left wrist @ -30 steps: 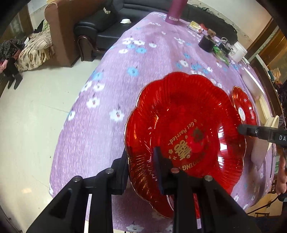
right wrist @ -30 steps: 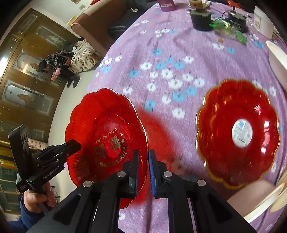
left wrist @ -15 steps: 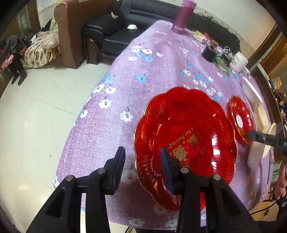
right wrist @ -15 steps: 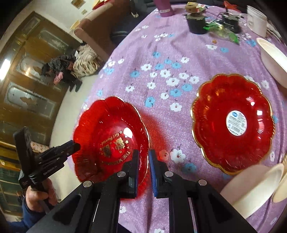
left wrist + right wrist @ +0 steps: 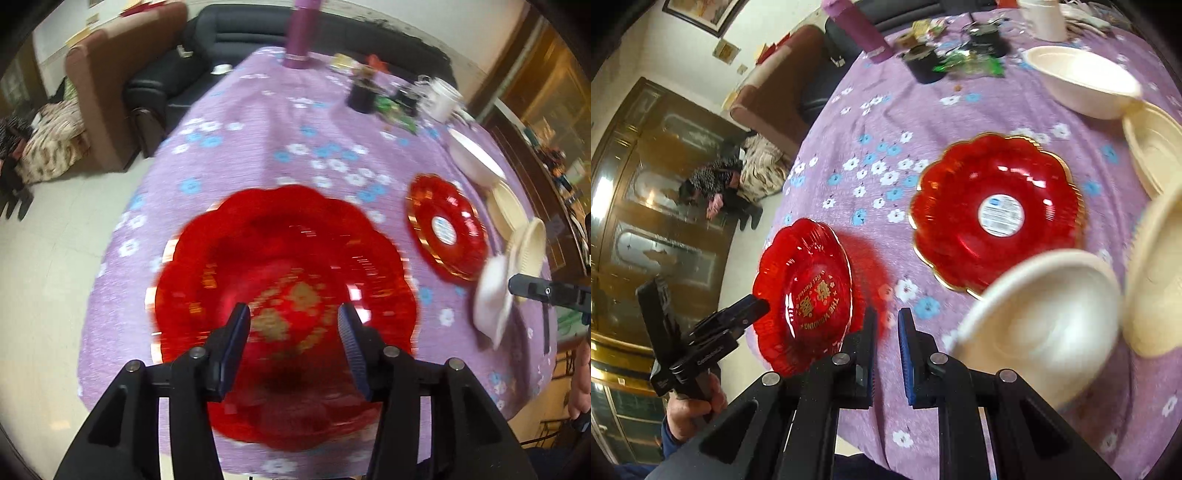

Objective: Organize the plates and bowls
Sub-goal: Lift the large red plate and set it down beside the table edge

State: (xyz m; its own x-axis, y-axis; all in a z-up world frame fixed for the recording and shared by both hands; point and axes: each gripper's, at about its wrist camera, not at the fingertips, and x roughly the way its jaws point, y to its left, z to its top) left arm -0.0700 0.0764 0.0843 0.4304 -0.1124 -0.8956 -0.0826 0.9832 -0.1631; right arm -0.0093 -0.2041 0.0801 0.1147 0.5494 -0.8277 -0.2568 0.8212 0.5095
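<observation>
Above the blurred red plate, left hand-held gripper opening empty; right closed.

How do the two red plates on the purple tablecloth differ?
The plate with gold lettering lies by the table's edge; the plate with a white sticker lies further in, near the white bowls. The stickered one has a clear gold rim; the lettered one's is hard to see. Both are translucent red and scalloped.

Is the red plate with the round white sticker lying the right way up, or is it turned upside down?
Cannot tell for sure. The sticker plate lies flat on the purple tablecloth, sticker facing up, nothing on it.
</observation>
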